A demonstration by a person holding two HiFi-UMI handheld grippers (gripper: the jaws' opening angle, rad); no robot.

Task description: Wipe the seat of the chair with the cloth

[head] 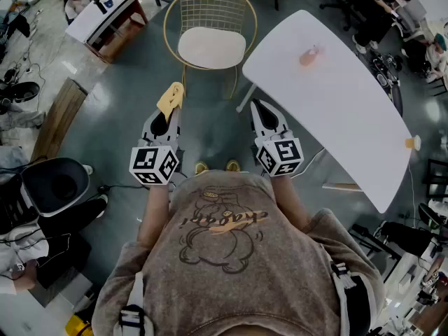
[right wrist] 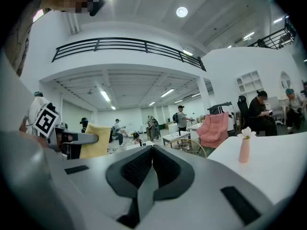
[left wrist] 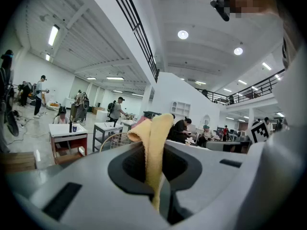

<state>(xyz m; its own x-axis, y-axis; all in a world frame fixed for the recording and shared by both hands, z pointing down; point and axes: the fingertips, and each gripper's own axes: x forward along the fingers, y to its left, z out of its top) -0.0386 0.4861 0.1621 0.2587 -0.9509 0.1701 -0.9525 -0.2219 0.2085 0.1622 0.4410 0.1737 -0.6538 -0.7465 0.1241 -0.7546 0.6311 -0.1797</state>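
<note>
My left claw (head: 170,113) grips the cloth (head: 171,96), my right claw (head: 258,106) is clenched empty; next I lower the cloth onto the chair seat (head: 210,46).

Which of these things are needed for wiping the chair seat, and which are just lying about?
Needed: cloth, pinched in the left gripper; chair with its pale seat.
Just lying about: white table; pink vase on it; right gripper, shut and empty.
</note>
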